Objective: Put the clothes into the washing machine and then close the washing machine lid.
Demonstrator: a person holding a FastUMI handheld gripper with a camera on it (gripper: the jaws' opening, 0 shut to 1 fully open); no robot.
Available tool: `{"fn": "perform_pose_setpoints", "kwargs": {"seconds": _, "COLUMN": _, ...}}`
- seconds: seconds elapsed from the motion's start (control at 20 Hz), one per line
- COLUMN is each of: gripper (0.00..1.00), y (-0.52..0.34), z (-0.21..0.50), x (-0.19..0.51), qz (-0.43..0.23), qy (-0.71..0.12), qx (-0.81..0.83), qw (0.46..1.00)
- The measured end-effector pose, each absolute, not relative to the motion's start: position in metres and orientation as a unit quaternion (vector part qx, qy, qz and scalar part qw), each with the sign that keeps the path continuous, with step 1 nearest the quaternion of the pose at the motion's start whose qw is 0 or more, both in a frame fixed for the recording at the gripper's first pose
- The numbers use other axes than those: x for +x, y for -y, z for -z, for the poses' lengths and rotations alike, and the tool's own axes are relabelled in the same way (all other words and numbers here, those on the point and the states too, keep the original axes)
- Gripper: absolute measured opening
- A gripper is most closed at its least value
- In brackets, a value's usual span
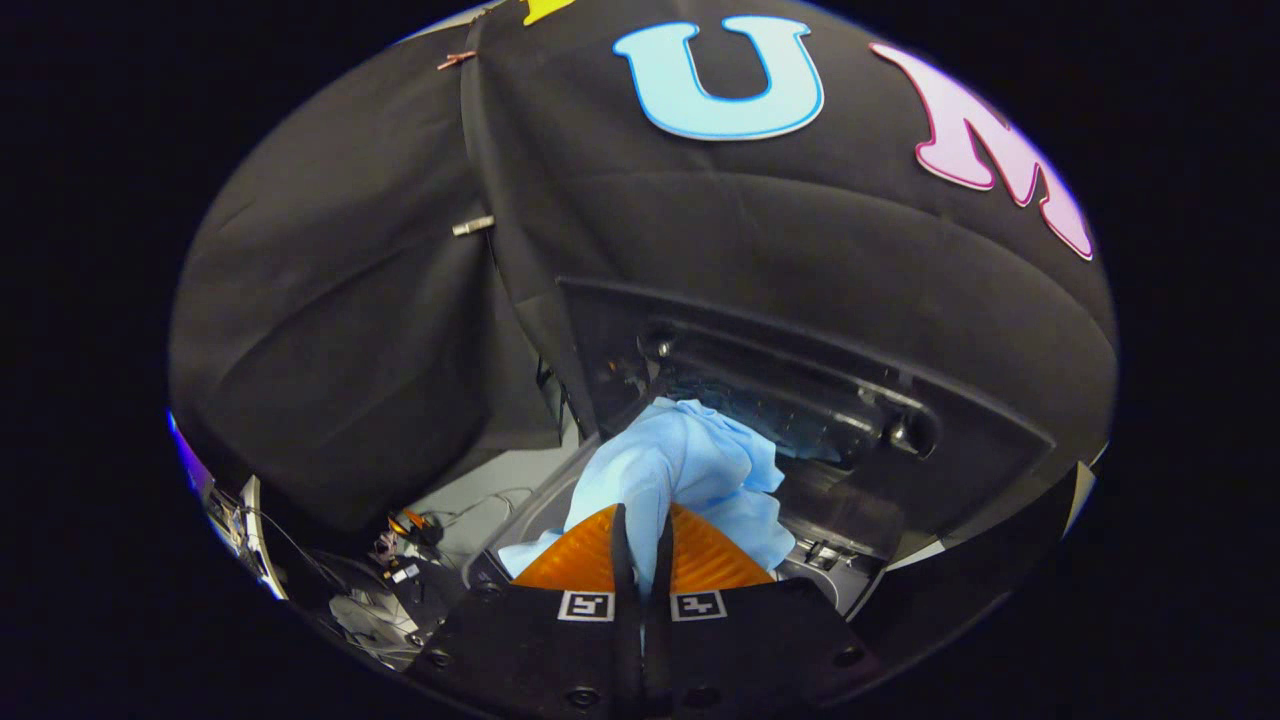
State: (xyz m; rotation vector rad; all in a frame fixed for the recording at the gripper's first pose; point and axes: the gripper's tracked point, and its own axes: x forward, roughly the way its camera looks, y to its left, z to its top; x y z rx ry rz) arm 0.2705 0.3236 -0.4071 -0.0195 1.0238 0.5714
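Note:
My gripper [641,535] is shut on a light blue cloth [690,470], pinched between the two orange fingers [575,560]. The cloth bunches up ahead of the fingertips and hangs down on both sides. Beyond the cloth stands the dark raised lid [800,400] of the washing machine, tilted back against the black wall. The machine's grey top rim [835,580] shows just right of the fingers, below the cloth. The drum opening is hidden by the cloth and the fingers.
Black cloth wall [350,350] hangs behind and to the left of the machine. Down to the left of the fingers lie cables and small hardware [405,545] on a pale floor [500,475].

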Motion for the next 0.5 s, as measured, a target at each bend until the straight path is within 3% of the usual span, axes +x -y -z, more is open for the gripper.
{"fn": "perform_pose_setpoints", "kwargs": {"seconds": 0.4, "gripper": 0.06, "y": -0.325, "z": 0.441, "x": 0.240, "qz": -0.294, "qy": -0.525, "qx": -0.064, "qw": 0.797}}
{"fn": "perform_pose_setpoints", "kwargs": {"seconds": 0.5, "gripper": 0.11, "y": -0.327, "z": 0.440, "x": 0.242, "qz": -0.294, "qy": -0.522, "qx": -0.053, "qw": 0.799}}
